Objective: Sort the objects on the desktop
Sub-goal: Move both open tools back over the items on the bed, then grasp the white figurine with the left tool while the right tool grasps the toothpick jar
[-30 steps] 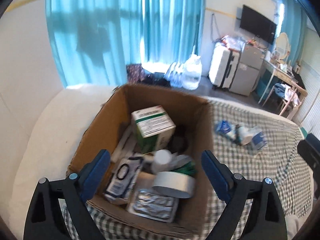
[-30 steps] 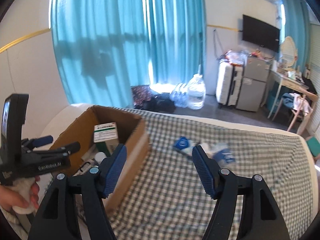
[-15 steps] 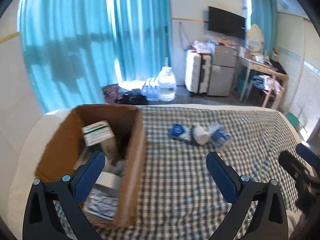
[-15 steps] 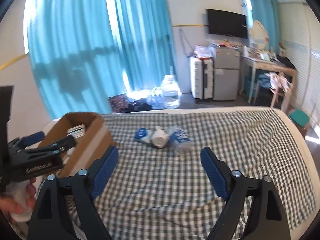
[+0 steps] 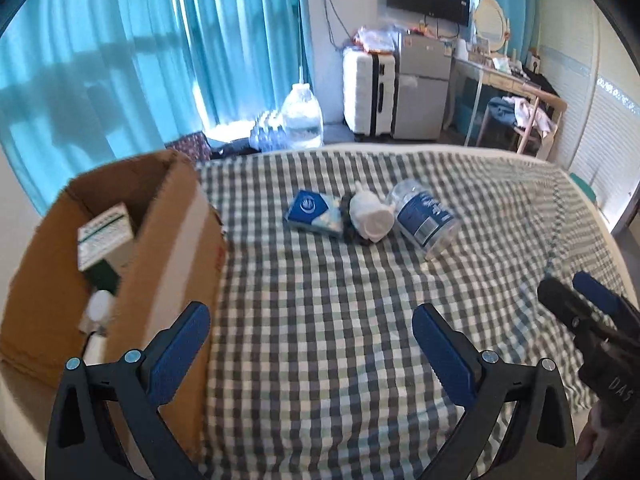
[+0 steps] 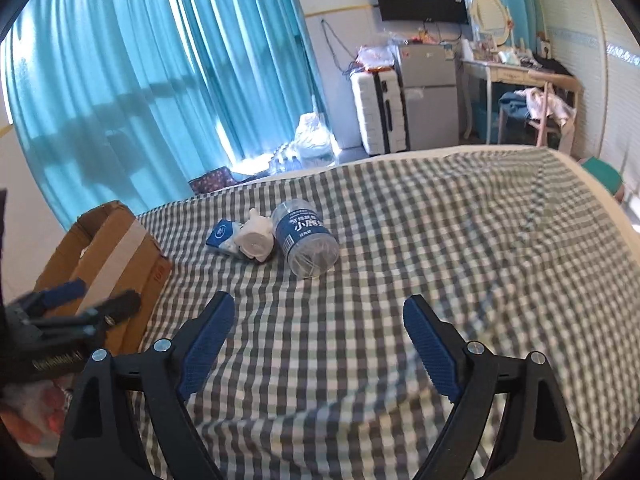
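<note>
Change: against the view a second back, the left tongs [image 5: 311,335] no longer hang over the box [image 5: 120,264]; they now look past its right wall at the checked bed [image 5: 320,320]. The right tongs [image 6: 319,330] have come closer to the loose items, which now show larger.
Jaw motion: both pairs have just been opening; nothing lies between either pair.
Left tongs: wide, empty, aimed at bare cloth right of the box.
Right tongs: wide, empty, aimed at cloth short of the bottle [image 6: 306,242].
Items left to sort: a cluster well right of the box, on the bed. Tissue pack [image 5: 314,212] is nearest the box; white roll [image 5: 370,218] is just right of it and touching; the bottle lies on its side, farthest from the box, touching the roll. A dark thing under the roll cannot be identified.
Box contents: a green-and-white carton [image 5: 105,236] and a white cap [image 5: 99,305] show; the rest is hidden by the box wall.
Meaning for task: judged, a drop into the box is finished and both hands are turning to the cluster for the next pick; three items at least remain.
Hand pose: both tongs tilt down toward the bed, side by side. The right tongs show at the right edge of the left view, the left tongs beside the box in the right view. A hand [image 6: 36,420] holds the left handle.
Risk: touching items may shift together when one is taken.
</note>
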Demonstrator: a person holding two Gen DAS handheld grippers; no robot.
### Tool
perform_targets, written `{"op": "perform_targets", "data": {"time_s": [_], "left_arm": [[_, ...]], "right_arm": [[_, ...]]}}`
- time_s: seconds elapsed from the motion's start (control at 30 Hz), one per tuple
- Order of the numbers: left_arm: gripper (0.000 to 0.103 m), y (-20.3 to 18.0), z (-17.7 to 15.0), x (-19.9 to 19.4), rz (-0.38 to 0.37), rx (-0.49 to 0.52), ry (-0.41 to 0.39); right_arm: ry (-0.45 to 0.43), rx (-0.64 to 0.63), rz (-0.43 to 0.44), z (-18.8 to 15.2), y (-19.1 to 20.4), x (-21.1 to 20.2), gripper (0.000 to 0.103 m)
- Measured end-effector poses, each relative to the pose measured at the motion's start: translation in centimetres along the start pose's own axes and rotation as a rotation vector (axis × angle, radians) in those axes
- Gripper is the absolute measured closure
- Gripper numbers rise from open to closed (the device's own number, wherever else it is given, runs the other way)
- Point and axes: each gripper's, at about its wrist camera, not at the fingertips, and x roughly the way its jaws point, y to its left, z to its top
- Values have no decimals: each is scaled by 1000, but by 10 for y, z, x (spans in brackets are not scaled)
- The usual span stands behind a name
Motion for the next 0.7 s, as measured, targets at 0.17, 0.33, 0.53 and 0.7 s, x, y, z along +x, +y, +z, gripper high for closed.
{"op": "perform_targets", "data": {"time_s": [0.17,0.33,0.53,0.7], "left_arm": [[0,-7,7,43,-3,-7,50],[0,-13,11,90,-15,3,99],[0,-12,7,135,-22,-17,150],[0,-9,10,149,-43,-61,142]], "right_arm": [[5,-72,0,14,4,41,16],[60,-115,12,28,3,94,16],[117,-131,28,37,-2,141,16],[166,-195,79,41,8,164,17]]}}
